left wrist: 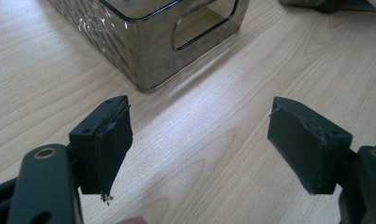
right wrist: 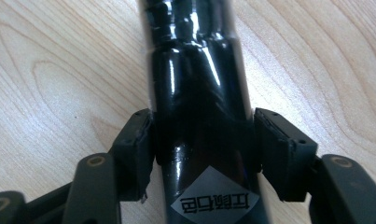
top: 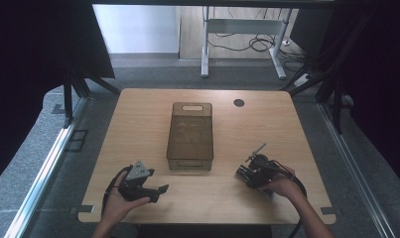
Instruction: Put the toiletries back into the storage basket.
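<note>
My right gripper (top: 243, 172) rests low on the wooden table (top: 138, 124) at the front right, held by a hand. In the right gripper view its jaws (right wrist: 204, 135) stand either side of a glossy black wrapped pack (right wrist: 195, 70) with a grey label, and both pads touch the pack's sides. A smoky see-through bin (top: 190, 131) with cut-out handles stands in the middle of the table. My left gripper (top: 157, 192) sits at the front left, open, with bare wood between its jaws (left wrist: 199, 135). The bin's near corner (left wrist: 153, 42) lies just beyond them.
A round black cable hole (top: 238, 102) sits near the table's far edge, right of the bin. Beyond the table stand a desk frame (top: 242, 44) with cables and dark curtains on both sides. Bare wood lies between the two grippers.
</note>
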A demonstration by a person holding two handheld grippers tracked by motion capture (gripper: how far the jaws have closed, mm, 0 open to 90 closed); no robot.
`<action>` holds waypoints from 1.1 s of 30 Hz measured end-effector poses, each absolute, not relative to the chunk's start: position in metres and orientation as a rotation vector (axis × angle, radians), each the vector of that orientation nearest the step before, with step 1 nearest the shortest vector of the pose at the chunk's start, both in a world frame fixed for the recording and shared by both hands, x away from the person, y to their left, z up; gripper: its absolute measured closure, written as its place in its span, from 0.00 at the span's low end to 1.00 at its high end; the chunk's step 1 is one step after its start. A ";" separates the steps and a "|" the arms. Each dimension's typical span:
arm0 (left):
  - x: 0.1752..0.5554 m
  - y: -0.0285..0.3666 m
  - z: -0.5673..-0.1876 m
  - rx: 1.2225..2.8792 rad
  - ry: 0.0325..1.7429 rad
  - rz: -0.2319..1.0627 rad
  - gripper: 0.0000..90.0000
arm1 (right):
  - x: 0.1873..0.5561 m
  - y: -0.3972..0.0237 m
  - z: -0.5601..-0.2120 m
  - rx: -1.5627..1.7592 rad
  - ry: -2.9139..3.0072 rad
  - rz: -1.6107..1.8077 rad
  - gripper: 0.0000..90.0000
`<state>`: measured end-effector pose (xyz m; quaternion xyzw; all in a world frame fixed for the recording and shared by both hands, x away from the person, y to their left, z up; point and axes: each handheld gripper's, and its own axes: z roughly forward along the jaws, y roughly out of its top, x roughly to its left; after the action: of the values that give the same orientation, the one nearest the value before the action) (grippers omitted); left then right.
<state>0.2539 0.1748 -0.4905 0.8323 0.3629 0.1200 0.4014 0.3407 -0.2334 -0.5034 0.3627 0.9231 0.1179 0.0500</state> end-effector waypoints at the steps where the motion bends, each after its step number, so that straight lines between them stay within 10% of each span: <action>1: 0.254 0.175 -0.491 2.105 0.917 0.303 0.24 | 0.343 -0.234 -0.503 1.098 2.822 0.353 0.49; 33: 0.255 0.176 -0.491 2.105 0.920 0.306 0.24 | 0.361 -0.225 -0.447 1.361 2.823 0.592 0.52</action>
<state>0.2546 0.1761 -0.4907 0.8323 0.3639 0.1208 0.4004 0.3607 -0.2247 -0.4474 0.4266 0.8849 0.1854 -0.0238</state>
